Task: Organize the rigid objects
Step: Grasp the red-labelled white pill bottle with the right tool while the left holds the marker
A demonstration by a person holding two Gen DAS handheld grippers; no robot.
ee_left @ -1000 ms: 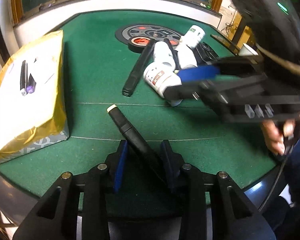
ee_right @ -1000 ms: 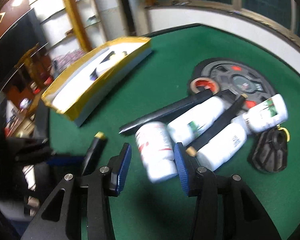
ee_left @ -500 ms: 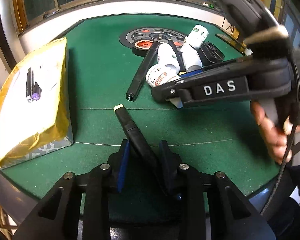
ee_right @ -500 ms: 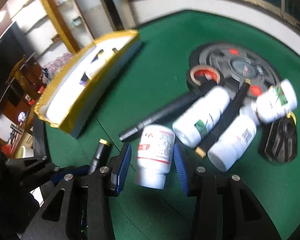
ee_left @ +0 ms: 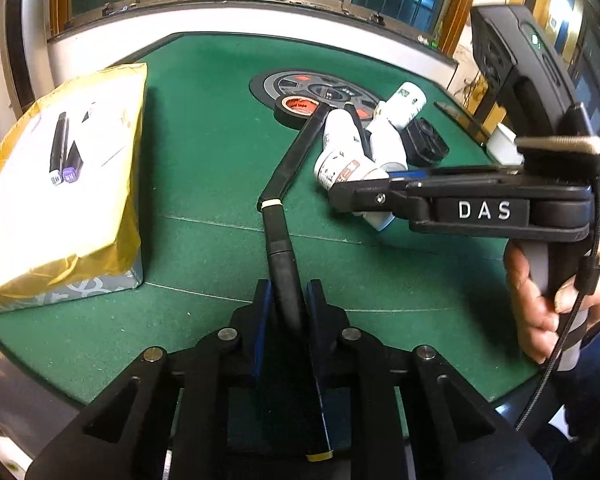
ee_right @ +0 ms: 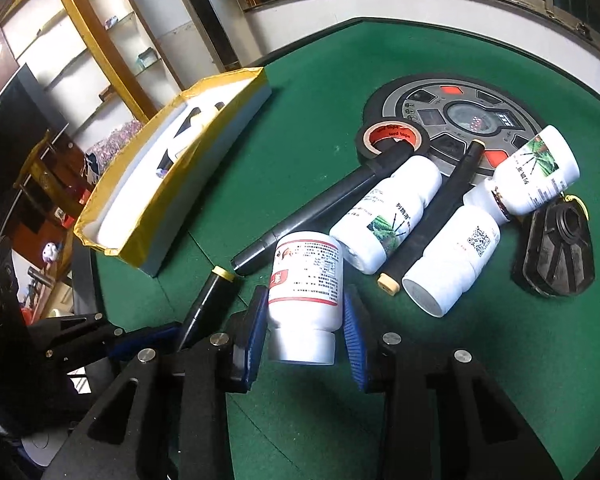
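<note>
Narrowed since before, left gripper is clamping one black marker on the green table, right gripper is closing around one red-labelled white bottle, three white bottles, two markers, tape roll lying beyond.

Four white bottles, five black markers, one tape roll, one yellow-lined box.
</note>
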